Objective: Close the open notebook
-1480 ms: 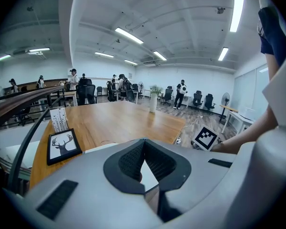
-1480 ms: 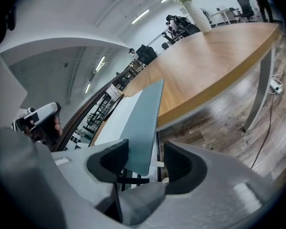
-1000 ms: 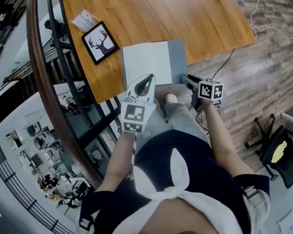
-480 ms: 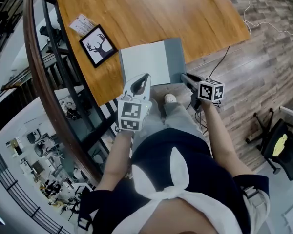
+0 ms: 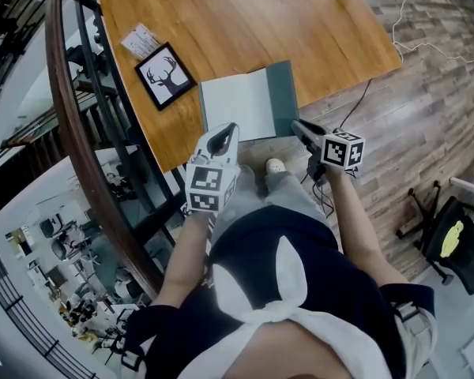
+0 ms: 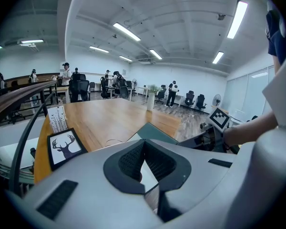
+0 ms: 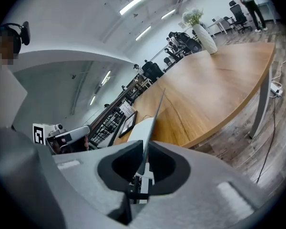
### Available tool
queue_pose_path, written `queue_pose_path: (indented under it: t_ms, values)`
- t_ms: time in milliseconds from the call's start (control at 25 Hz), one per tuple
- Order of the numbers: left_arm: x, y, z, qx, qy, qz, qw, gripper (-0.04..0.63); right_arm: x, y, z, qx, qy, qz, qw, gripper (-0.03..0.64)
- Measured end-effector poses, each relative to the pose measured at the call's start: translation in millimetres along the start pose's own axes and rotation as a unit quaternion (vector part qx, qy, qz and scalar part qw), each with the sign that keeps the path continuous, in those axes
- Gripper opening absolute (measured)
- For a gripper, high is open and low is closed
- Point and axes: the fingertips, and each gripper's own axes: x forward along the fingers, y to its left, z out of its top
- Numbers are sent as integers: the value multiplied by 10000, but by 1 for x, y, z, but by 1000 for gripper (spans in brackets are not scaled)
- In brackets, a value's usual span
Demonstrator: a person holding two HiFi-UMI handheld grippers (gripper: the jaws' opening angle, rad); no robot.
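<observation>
my right tongs (image 7: 145,151) just closing, pinching grey cover (image 5: 282,97) edge, centre right of frame. notebook (image 5: 241,105) looks light, cover thin, likely floppy; grip outer edge. left tongs (image 6: 144,149) shut, empty.

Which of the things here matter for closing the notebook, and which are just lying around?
Job: notebook; its grey cover; right gripper, jaws just closing onto that cover; left gripper by its near edge.
Lying about: deer picture; card beside it; white vase at the far end.

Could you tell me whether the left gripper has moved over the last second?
Yes; the left gripper slid leftward in the head view, nearer the deer picture.
</observation>
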Motion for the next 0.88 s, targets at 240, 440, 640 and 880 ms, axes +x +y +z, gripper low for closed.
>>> queue_pose_path:
  t_ms: [240, 440, 640, 880]
  values:
    - [-10, 1, 0, -33, -63, -21, 10000, 18, 1, 19, 4, -92, -17, 91, 9999, 31]
    - [-16, 6, -5, -57, -90, -17, 9999, 18, 6, 34, 6, -141, -24, 165, 9998, 30]
    - [-25, 12, -9, -107, -118, 31, 9999, 18, 12, 55, 8, -163, -55, 355, 9992, 29]
    - [-35, 19, -14, -152, -145, 158, 9997, 18, 17, 71, 8, -244, -53, 470, 9986, 29]
